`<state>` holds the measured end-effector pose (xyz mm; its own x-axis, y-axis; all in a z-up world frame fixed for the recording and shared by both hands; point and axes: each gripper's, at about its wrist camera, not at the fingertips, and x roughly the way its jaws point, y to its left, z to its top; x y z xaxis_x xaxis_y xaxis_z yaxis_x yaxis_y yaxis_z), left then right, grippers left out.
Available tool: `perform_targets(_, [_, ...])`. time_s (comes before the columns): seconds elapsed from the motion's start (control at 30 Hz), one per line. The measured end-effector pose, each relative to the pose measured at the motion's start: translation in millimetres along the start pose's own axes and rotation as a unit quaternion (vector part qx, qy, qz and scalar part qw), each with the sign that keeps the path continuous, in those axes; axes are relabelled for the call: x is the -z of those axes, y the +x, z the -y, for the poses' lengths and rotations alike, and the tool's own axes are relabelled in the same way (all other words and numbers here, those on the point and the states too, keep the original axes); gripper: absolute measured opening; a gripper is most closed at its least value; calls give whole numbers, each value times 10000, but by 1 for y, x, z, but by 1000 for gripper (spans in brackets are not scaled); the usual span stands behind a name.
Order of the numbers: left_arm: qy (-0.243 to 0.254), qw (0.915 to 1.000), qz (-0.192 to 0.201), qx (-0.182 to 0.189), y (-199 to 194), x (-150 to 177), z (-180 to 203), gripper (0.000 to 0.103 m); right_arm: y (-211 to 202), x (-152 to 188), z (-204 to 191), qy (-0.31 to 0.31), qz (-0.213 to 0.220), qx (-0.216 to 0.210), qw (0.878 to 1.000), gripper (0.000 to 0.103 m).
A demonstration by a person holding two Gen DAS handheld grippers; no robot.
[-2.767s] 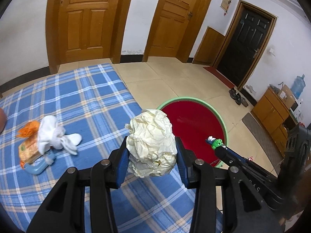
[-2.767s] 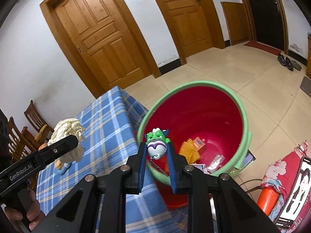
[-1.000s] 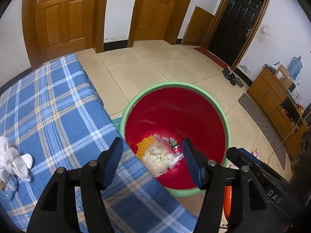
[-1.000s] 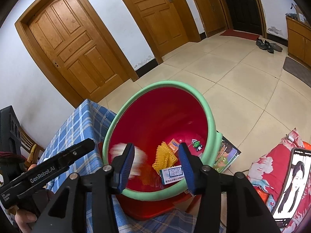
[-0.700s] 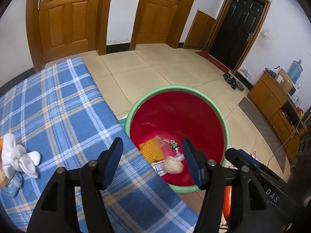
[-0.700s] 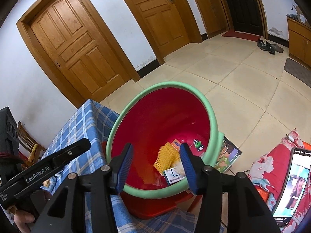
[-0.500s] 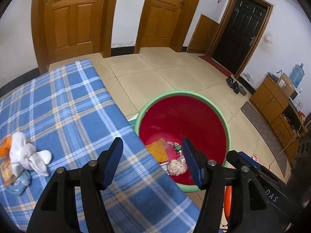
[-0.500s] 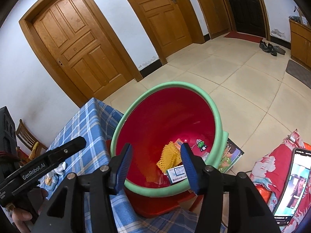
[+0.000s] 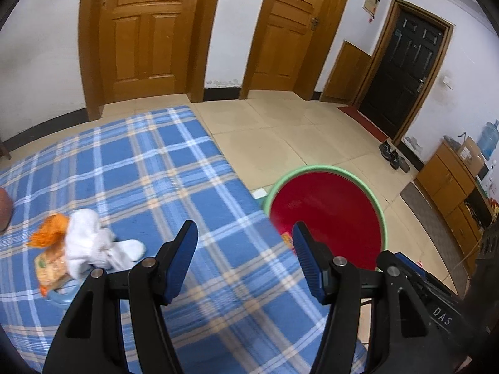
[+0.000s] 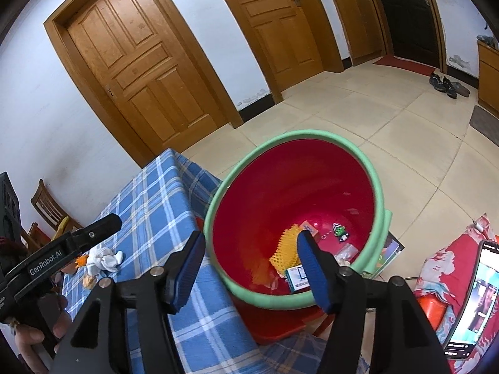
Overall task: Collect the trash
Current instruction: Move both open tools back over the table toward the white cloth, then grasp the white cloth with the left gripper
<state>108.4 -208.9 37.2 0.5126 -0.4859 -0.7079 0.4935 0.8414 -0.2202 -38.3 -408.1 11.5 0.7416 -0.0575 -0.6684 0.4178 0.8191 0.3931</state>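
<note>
While its jaws open, right hand-held gripper [image 10: 251, 249] empty, left hand-held gripper [image 9: 244, 240] agape, empty.

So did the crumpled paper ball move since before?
Yes. Earlier the left gripper held it over the blue checked cloth; now that gripper is empty, and the ball went into the red bucket.

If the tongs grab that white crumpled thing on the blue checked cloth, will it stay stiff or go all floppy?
Probably floppy. The white crumpled thing lies in soft folds with one end trailing loose, so it would likely sag and dangle. It looks light for its size, like cloth or tissue. It seems to rest against the orange scraps, so those might shift too.
</note>
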Motion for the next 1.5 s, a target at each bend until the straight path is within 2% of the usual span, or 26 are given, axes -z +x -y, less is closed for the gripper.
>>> perform_targets(0.63, [-608, 9954, 300, -673, -26, -4, -85, 63, 14, 6, -31, -222, -187, -157, 9995, 70])
perform_targets(0.83, [-805, 9926, 198, -887, -18, 1, -107, 63, 18, 9, -35, -292, -256, -158, 9991, 70])
perform_targets(1.17, [-839, 9891, -256, -1184, 8, 20, -120, 63, 24, 10, -37, -315, -345, -160, 9988, 70])
perform_targets(1.3, [-836, 9893, -338, -1150, 14, 26, -121, 48, 24, 12, -37, -317, -356, -158, 9987, 70])
perform_targets(1.5, [-742, 9911, -260, -1071, 11, 26, -119, 28, 24, 12, -37, -315, -360, -164, 9987, 70])
